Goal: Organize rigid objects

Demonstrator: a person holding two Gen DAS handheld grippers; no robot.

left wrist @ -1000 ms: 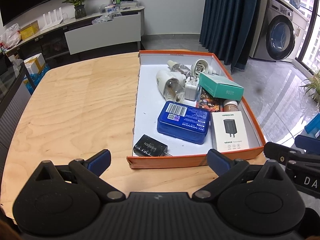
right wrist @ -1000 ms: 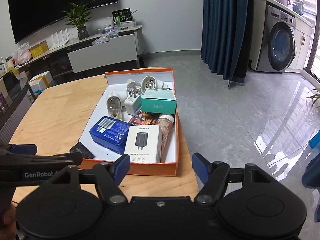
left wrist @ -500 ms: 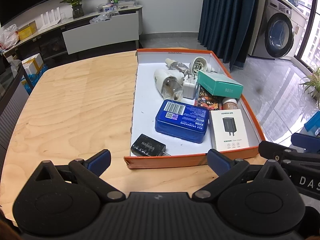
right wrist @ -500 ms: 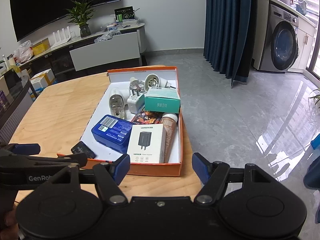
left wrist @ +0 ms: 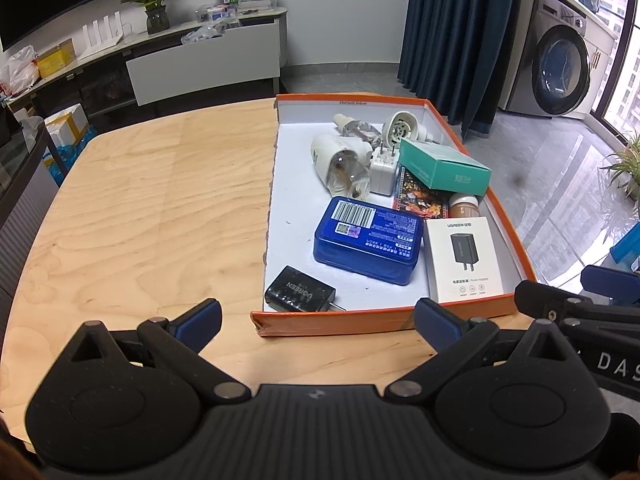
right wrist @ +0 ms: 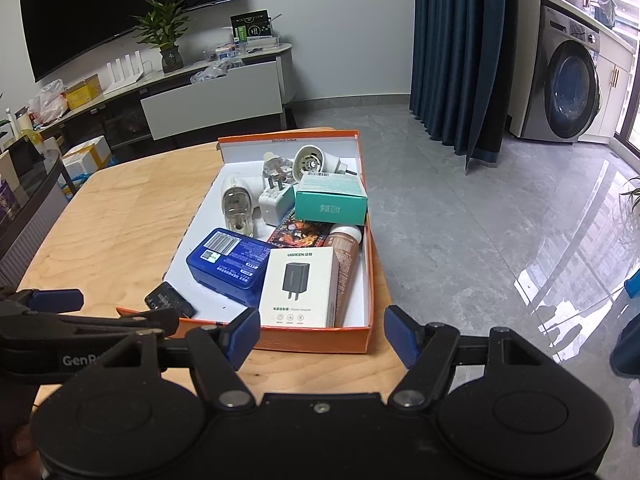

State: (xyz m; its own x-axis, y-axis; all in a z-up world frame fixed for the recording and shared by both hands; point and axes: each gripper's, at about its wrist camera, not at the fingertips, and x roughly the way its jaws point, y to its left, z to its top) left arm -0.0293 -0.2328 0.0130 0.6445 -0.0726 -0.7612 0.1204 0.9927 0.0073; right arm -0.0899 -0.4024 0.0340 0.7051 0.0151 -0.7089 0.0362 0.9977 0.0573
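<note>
Nothing has shifted since before: left gripper [left wrist: 316, 316] and right gripper [right wrist: 322, 338] hover spread, empty, before the orange box [left wrist: 400, 322].

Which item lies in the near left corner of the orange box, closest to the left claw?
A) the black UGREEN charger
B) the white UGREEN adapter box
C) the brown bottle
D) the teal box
A: the black UGREEN charger lies against the near wall of the orange box, in its left corner.
</note>
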